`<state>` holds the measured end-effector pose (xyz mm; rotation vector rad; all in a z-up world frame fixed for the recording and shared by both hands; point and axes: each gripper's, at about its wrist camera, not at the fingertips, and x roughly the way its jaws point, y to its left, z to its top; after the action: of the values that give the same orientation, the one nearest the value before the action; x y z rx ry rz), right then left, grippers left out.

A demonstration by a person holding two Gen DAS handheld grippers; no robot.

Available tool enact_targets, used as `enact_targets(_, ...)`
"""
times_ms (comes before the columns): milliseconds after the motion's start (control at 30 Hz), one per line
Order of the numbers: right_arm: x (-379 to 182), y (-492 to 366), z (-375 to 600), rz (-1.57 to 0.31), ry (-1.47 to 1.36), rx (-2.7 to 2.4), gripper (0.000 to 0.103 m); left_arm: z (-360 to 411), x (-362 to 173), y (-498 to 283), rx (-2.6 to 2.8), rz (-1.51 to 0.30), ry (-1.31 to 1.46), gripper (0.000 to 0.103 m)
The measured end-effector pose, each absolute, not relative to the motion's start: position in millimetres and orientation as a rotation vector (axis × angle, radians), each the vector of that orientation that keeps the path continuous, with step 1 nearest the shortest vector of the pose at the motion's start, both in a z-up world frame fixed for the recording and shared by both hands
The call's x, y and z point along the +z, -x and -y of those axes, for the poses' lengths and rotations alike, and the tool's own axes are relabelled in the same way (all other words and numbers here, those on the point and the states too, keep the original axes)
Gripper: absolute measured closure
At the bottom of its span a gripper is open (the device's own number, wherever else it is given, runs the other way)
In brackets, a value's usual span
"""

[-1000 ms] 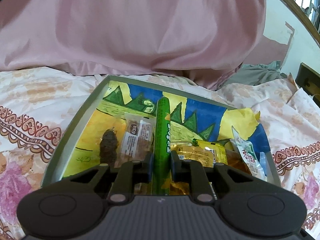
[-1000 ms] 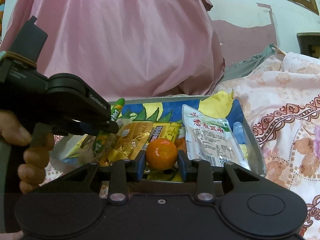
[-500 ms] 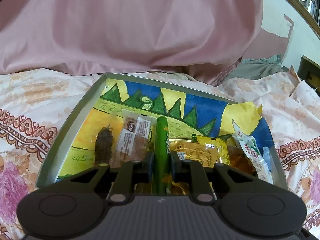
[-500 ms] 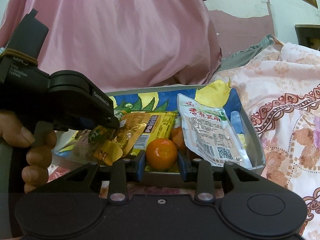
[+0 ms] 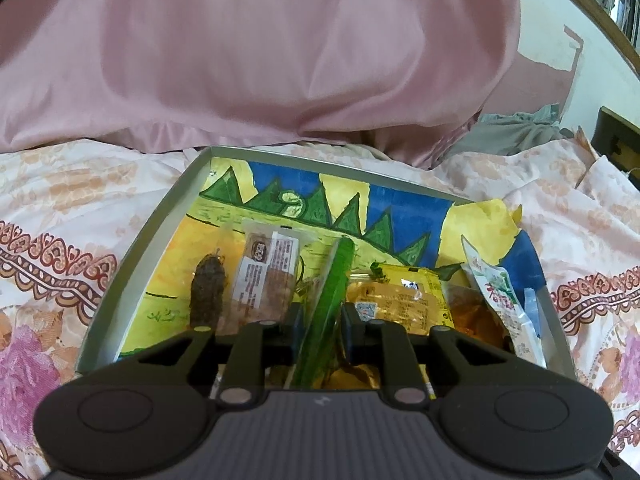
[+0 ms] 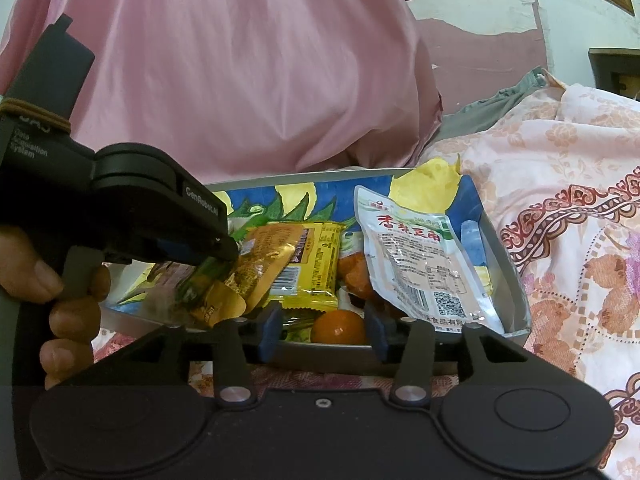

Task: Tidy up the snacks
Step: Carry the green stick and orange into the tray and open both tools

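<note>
Right gripper [image 6: 322,330] is opening, dropping orange [image 6: 339,327] into tray [image 6: 516,300]; left gripper [image 5: 320,322] is clamping green stick [image 5: 330,300], unplaced

the tray's [image 5: 158,236] far left floor lies bare; packets [image 6: 416,256] crowd its right half, and the pink bedding [image 5: 256,52] looms close behind the far rim.

The tray [image 5: 160,216] was grey, lined with a yellow, blue and green drawing; the stick snack [image 5: 330,292] was green; the mandarin [image 6: 339,327] orange; the bedsheet [image 5: 60,208] pale pink with floral print; the curtain [image 5: 256,48] plain pink.
</note>
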<state>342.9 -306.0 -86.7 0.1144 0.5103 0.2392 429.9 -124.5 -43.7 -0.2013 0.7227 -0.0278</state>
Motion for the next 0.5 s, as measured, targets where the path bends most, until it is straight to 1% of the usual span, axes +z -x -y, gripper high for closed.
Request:
enact_targets(100, -86, -341, 305, -0.508, -0.119, 0.243, 0.049, 124, -42, -428, -0.031, -0.722, 0.201, 0.081)
enact_targets(200, -85, -339, 304, -0.507, -0.128, 0.251, 0.043, 122, -39, -423, -0.033, -0.717, 0.207, 0.076)
enact_targets(267, -82, -336, 305, -0.497, -0.131, 0.257, 0.039, 119, -35, -419, -0.032, -0.711, 0.213, 0.07)
enact_targets(333, -79, -333, 305, -0.487, -0.139, 0.264, 0.035, 116, -29, -414, -0.029, -0.704, 0.216, 0.067)
enact_targets(500, -65, -322, 308, -0.463, -0.178, 0.279, 0.029, 105, -10, -396, -0.016, -0.676, 0.214, 0.057)
